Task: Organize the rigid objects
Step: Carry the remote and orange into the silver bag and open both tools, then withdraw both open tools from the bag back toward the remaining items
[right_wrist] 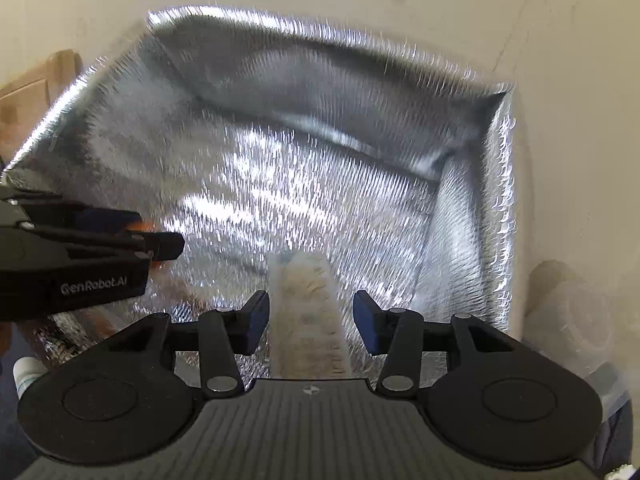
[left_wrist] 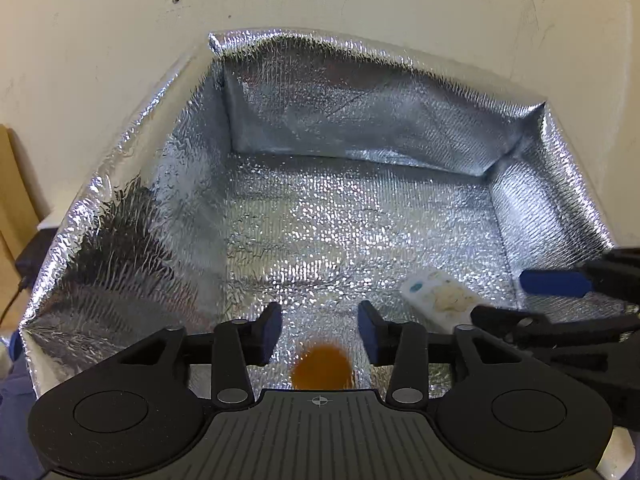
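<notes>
**Both grippers inside the foil-lined box**

Silver foil-lined box [left_wrist: 360,128], open-topped, sits on a pale surface [left_wrist: 120,40].

Left gripper [left_wrist: 320,330]: jaws narrowly apart, pads clear of the orange round object [left_wrist: 322,368], which shows blurred below and between them, over the box floor near the front edge. Contact with the floor cannot be told.

Right gripper [right_wrist: 310,322]: jaws narrowly apart, with gaps either side of the white patterned pack [right_wrist: 308,320] standing between them; pads not pressing. From the left wrist view the pack [left_wrist: 440,298] lies toward the box's right wall, front half.

Clear plastic container [right_wrist: 580,320] outside the box, just beside its right wall.
</notes>
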Demonstrator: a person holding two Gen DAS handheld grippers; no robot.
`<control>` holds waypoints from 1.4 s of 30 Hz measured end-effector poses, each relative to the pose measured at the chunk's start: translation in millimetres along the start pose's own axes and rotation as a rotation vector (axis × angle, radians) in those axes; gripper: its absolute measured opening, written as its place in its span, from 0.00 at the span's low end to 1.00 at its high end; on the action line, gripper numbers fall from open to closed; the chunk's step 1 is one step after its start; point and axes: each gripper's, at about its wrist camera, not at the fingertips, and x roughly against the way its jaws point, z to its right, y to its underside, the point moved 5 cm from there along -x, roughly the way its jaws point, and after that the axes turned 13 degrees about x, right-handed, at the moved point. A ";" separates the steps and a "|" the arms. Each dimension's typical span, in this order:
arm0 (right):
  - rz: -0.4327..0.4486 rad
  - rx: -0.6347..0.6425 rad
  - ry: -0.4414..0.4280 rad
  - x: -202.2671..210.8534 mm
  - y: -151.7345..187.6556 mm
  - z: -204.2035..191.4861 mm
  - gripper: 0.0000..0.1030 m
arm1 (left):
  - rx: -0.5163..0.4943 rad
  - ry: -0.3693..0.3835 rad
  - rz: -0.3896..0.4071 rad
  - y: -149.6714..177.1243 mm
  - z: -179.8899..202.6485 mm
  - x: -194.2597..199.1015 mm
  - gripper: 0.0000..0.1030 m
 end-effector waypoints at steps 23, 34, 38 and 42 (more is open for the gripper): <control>0.278 -0.106 0.111 126.3 -11.5 -8.8 0.65 | -0.046 -0.022 0.111 25.9 4.3 83.9 0.98; 0.330 -0.058 0.119 171.2 -0.9 -50.7 0.66 | 0.021 -0.024 0.137 50.0 -26.5 120.0 1.00; 0.305 -0.034 0.114 171.9 7.7 -62.1 0.66 | 0.015 -0.049 0.141 59.0 -39.6 129.5 1.00; 0.283 -0.037 0.093 169.3 13.5 -68.9 0.66 | 0.021 -0.065 0.127 67.3 -50.0 132.6 1.00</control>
